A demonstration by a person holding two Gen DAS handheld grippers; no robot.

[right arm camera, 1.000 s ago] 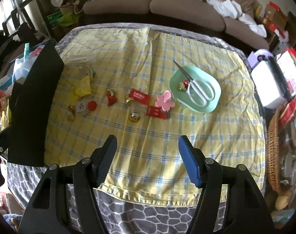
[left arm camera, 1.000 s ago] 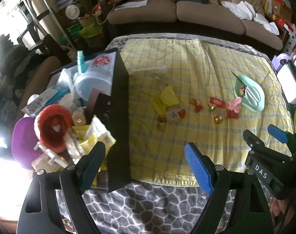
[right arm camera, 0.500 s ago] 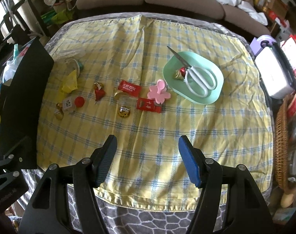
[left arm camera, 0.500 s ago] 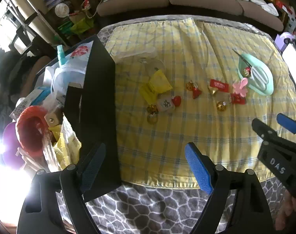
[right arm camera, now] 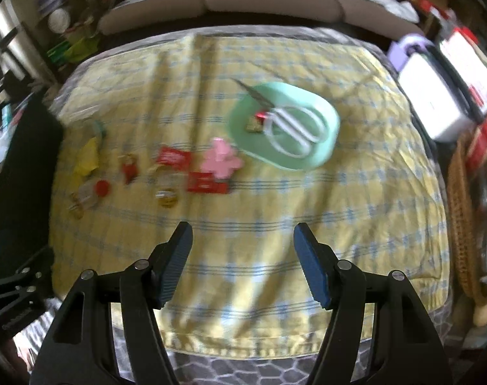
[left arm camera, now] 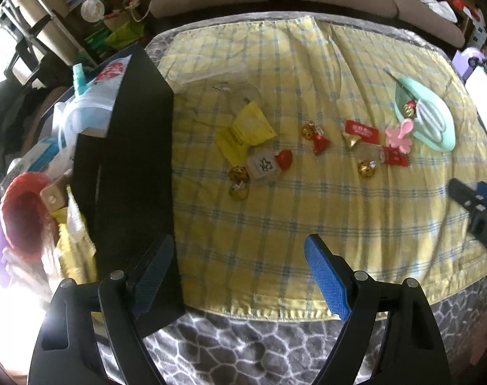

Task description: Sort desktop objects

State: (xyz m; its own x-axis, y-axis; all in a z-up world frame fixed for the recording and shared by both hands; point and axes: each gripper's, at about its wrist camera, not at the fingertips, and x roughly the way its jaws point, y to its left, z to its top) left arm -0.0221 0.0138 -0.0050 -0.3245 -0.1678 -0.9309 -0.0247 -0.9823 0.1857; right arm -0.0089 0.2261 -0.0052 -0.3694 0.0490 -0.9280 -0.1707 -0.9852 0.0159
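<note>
Both grippers are seen at the bottom of their own views, angled steeply down over the near hem of the yellow checked cloth (left arm camera: pixel 275 218). The left gripper (left arm camera: pixel 240 276) is held with its jaws wide apart and nothing between them; the right gripper (right arm camera: pixel 241 263) is likewise parted, somewhat less widely, and empty. The right wrist view is smeared, so small items are read from the left wrist view. Beyond the bare near strip of cloth, a loose row of small objects is laid across mid-frame, its long axis running left to right: gold foil sweets (left arm camera: pixel 238 189), a pale tag (left arm camera: pixel 263 166) touching a red heart piece (left arm camera: pixel 285 158), yellow packets (left arm camera: pixel 243 134), a red foil cone (left arm camera: pixel 320 143), a red wrapper (left arm camera: pixel 362 132) and a pink flower clip (left arm camera: pixel 399 136). Just beyond the clip, toward the right of the frame, a mint tray (left arm camera: pixel 436 109) is seen, already carrying white scissors (right arm camera: pixel 296 128) and one wrapped sweet (left arm camera: pixel 408 109). A black box wall (left arm camera: pixel 127 160) stands along the left edge of the cloth. The row is judged to lie straight ahead of both grippers and well apart from them. The left hand is judged nearer the sweets and packets at the row's left end, the right hand nearer the clip, wrappers and tray. Sorting is judged barely begun.
</note>
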